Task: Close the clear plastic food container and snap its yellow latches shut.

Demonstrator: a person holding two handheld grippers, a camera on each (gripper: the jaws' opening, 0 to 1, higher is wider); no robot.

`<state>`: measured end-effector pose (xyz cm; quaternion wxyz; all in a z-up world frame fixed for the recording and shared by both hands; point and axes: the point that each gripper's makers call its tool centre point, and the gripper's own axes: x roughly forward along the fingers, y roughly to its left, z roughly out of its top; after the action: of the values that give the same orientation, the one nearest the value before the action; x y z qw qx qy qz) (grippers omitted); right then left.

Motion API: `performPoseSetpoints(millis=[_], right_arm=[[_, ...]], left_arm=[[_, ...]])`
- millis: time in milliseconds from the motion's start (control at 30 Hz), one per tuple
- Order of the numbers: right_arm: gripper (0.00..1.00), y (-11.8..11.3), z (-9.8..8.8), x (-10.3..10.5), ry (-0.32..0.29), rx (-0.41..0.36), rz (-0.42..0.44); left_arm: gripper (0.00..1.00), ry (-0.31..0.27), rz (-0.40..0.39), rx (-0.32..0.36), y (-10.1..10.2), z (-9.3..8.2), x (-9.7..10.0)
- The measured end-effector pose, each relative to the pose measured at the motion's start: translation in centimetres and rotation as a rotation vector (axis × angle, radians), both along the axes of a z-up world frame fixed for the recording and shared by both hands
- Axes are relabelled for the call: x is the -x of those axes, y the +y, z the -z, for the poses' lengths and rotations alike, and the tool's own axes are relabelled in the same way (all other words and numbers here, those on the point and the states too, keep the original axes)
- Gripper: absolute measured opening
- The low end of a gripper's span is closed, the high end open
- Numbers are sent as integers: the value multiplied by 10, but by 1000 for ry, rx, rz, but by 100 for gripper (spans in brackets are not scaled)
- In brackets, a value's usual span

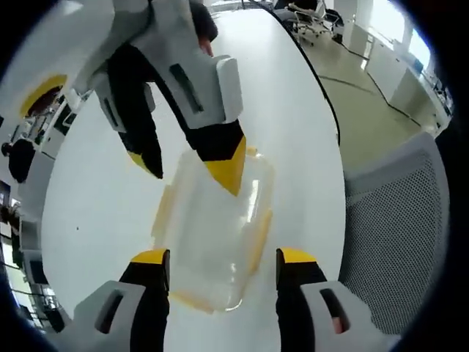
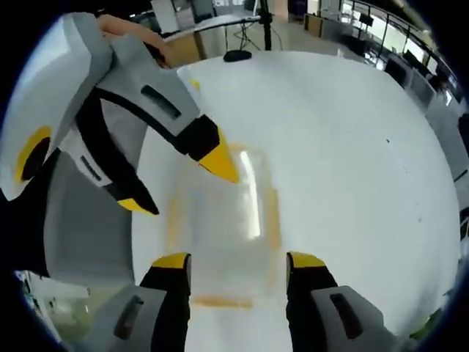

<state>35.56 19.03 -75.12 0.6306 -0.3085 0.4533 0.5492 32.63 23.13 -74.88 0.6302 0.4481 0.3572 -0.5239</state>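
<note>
Clear plastic food container [image 1: 216,235], lid on, lies on the white desk [image 1: 293,110] between both hand-held grippers, left [image 1: 223,258] and right [image 2: 238,260], jaws spread. Likely light, slippery, flexible; press at yellow latches [image 1: 259,240].

White counter with one container

The glossy white counter [image 1: 293,110] carries a clear plastic container [image 1: 216,238] with yellow latches [image 1: 260,238], lying flat near the counter's curved edge, lid on.
</note>
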Motion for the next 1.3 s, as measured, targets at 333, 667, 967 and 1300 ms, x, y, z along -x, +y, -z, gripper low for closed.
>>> performPoseSetpoints(millis=[333, 667, 967, 1300], right_arm=[[58, 1, -3, 6, -36, -28, -3], [60, 0, -5, 14, -37, -47, 27], [69, -3, 4, 22, -49, -39, 12], [77, -5, 9, 24, -77, -23, -3]], left_arm=[[57, 29, 65, -21, 5, 0, 3], [58, 61, 108, -7, 4, -2, 3], [65, 72, 146, -34, 11, 4, -3], [72, 106, 205, -46, 13, 10, -2]])
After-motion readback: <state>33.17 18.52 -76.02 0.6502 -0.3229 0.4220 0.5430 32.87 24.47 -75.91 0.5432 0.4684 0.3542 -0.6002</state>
